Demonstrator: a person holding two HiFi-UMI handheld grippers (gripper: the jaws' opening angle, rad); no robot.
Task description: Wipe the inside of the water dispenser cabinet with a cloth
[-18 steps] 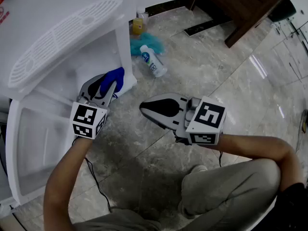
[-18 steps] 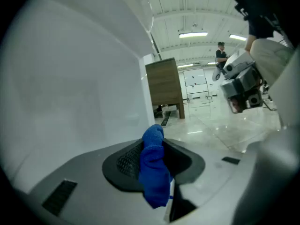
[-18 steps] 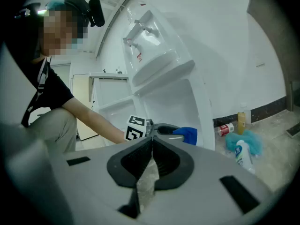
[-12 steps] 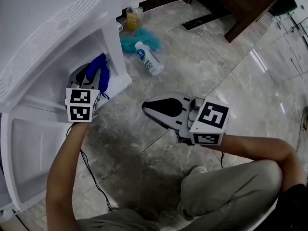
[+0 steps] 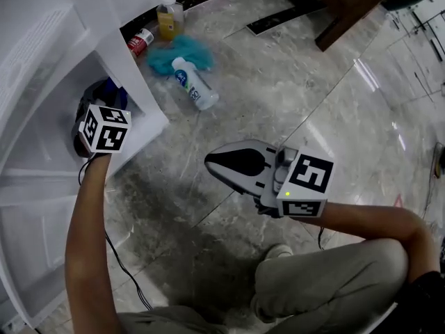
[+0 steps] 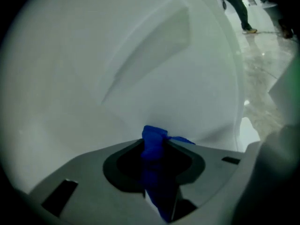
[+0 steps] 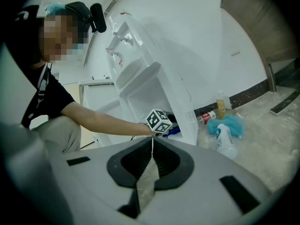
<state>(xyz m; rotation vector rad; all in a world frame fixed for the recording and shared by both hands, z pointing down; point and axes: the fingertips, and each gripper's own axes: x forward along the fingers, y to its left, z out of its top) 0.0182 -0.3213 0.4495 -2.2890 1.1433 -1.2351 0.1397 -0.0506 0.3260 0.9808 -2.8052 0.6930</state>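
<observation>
Blue cloth (image 6: 157, 172): bunched into a narrow wad, clamped in my left gripper (image 6: 155, 143), tip poking past the jaws. It sits inside the white cabinet (image 6: 140, 60), up near the inner wall; can't confirm contact. Cabinet door (image 5: 31, 249) hangs open.

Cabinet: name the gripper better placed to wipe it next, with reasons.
Left. The left gripper is shut on the cloth and reaches inside the cabinet, close to its white wall. The right gripper is shut, empty, and hangs over the floor outside it.
</observation>
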